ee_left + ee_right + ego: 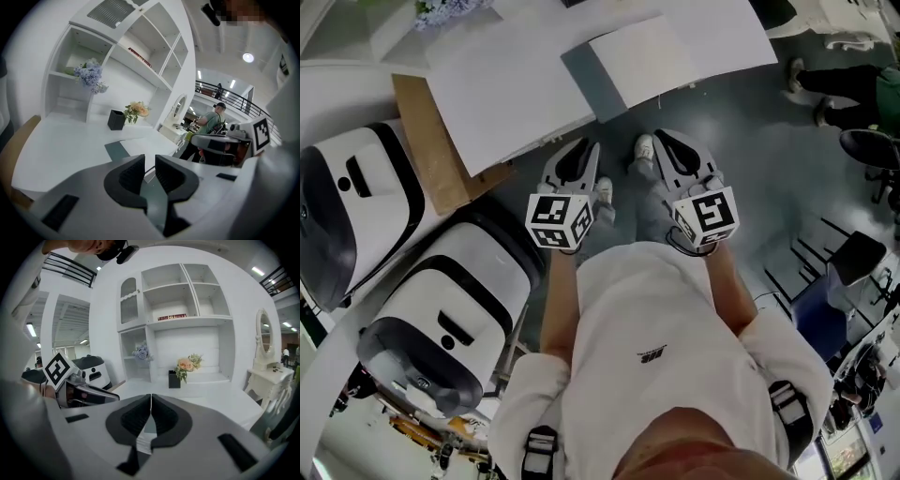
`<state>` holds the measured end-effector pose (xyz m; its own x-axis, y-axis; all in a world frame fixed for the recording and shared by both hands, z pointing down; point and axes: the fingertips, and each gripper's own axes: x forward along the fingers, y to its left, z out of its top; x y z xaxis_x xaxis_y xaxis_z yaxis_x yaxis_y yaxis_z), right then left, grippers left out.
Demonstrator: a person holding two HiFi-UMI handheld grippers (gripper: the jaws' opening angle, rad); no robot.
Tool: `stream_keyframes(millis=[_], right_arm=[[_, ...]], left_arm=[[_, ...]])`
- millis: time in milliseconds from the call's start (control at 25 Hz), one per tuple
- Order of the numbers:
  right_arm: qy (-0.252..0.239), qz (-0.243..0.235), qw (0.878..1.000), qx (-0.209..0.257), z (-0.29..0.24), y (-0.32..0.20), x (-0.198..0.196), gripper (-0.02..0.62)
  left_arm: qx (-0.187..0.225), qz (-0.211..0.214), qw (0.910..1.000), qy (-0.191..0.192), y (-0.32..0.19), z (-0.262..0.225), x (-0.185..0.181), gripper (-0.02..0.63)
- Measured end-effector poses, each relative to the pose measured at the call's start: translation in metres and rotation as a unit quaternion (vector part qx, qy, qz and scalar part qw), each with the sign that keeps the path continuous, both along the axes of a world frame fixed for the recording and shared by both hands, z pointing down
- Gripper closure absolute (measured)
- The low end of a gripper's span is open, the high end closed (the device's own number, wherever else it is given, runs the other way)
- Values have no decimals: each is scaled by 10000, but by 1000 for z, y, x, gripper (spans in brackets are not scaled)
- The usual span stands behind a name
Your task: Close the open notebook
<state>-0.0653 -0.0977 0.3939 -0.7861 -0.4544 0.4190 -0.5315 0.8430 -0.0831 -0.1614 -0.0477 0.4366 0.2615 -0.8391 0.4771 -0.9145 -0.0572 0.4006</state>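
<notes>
Both held short of the desk (506, 94), I see left gripper (579, 150) slightly parted, empty, right gripper (667, 142) clenched on nothing; open notebook (633, 61) lies at 12 o'clock, spread 9-to-3, right gripper marginally nearer.

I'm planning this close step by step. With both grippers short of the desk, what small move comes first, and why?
Probably ease the left gripper forward toward the open notebook on the desk. Its jaws stand slightly apart and empty, the right gripper is shut, and both hang short of the desk edge, touching nothing.
</notes>
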Motion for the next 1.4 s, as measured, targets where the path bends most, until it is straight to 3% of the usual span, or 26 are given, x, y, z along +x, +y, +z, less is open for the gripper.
stream_keyframes(millis=[480, 1080, 1400], right_arm=[[151, -539, 9979, -335, 61, -27, -24, 598], [428, -904, 9935, -547, 118, -37, -28, 598], [548, -1001, 9909, -706, 142, -38, -25, 598]], left_arm=[[-430, -541, 9975, 167, -27, 68, -13, 606], [-900, -832, 9917, 386, -35, 137, -9, 606], [-978, -1012, 9876, 689, -42, 166, -7, 606]])
